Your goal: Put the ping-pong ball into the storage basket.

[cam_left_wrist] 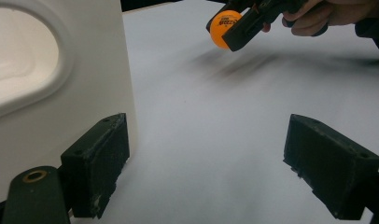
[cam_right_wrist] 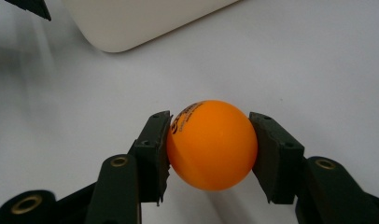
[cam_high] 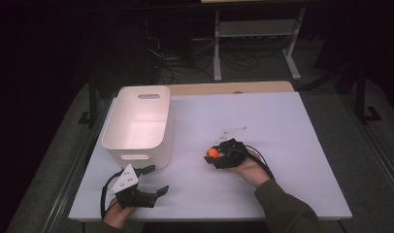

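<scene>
1. Right gripper view is showing the ball (cam_right_wrist: 212,144), orange with dark print, sitting between the two black jaws, both pads pressing on its sides.
2. High view is placing the ball (cam_high: 213,152) above the white table (cam_high: 292,126), near its middle, at the tip of the right gripper (cam_high: 212,155), which is clamping it.
3. In the left gripper view the ball (cam_left_wrist: 226,28) is hanging clear of the tabletop, with a soft shadow lying on the surface beneath it.
4. A hand (cam_high: 251,167) in a dark green sleeve (cam_high: 282,208) is holding the right gripper, reaching in from the bottom edge.
5. A white bin (cam_high: 139,124) is standing to the left of the ball, apart from it, open at the top, with a slot handle in its far wall.
6. The left gripper (cam_high: 158,180) is resting low near the table's front edge, just in front of the bin, its jaws standing wide apart with nothing between them.
7. In the left gripper view the bin's wall (cam_left_wrist: 85,70) is rising just beside the left jaw.
</scene>
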A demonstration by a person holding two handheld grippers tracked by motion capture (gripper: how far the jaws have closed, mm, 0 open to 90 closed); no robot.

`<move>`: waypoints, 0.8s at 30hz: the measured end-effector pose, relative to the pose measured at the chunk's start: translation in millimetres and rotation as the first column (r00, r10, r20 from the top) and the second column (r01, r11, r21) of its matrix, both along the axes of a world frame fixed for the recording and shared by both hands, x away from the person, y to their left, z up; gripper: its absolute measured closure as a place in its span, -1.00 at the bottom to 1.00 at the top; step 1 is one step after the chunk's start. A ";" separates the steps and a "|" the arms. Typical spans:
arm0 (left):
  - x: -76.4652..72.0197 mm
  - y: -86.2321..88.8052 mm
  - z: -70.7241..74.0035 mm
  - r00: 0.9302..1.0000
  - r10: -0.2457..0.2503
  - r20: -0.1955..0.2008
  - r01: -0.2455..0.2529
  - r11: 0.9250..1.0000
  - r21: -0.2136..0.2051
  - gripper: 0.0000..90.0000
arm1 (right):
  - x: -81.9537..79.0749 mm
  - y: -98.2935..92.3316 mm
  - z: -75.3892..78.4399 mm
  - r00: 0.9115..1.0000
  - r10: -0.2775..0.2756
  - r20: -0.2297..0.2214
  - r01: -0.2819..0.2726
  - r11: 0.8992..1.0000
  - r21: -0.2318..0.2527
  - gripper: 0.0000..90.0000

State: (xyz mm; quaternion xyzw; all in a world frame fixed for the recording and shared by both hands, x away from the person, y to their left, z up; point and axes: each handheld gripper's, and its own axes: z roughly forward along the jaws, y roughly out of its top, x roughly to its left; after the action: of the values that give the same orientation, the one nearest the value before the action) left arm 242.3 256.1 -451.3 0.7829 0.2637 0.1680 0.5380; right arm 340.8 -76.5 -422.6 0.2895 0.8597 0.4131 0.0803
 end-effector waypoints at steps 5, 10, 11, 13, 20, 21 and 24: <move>0.0 0.0 0.0 1.000 0.000 0.000 0.000 1.000 0.001 -0.69 | 0.2 3.2 0.3 1.000 0.005 -0.002 -0.005 1.000 0.000 0.09; 0.0 0.0 0.0 1.000 0.000 0.000 0.000 1.000 0.001 -0.69 | 1.0 9.7 1.5 1.000 0.016 0.001 -0.016 1.000 0.003 0.09; 0.0 0.0 0.0 1.000 0.000 0.000 0.000 1.000 0.000 -0.69 | 1.0 9.7 1.5 1.000 0.016 0.001 -0.016 1.000 0.003 0.09; -0.1 0.0 0.0 1.000 0.000 0.001 0.000 1.000 0.000 -0.69 | 1.5 12.2 1.7 1.000 0.020 0.002 -0.020 1.000 0.003 0.09; 0.0 0.0 0.0 1.000 -0.001 0.000 0.001 1.000 0.001 -0.69 | 2.5 21.0 2.3 0.999 0.039 0.005 -0.039 0.999 0.003 0.09; 0.0 0.0 0.0 1.000 -0.001 0.000 0.001 1.000 0.001 -0.69 | 2.7 22.2 2.5 0.999 0.039 0.003 -0.039 0.999 0.003 0.09; -0.1 0.1 0.0 1.000 -0.001 0.000 0.001 1.000 0.000 -0.69 | 3.5 26.1 3.3 0.999 0.046 0.006 -0.047 0.999 0.003 0.09</move>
State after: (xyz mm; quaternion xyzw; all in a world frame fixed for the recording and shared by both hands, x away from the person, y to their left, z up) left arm 242.2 256.2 -451.3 0.7830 0.2633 0.1678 0.5379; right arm 344.3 -50.4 -419.3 0.2682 0.8654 0.4170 0.0729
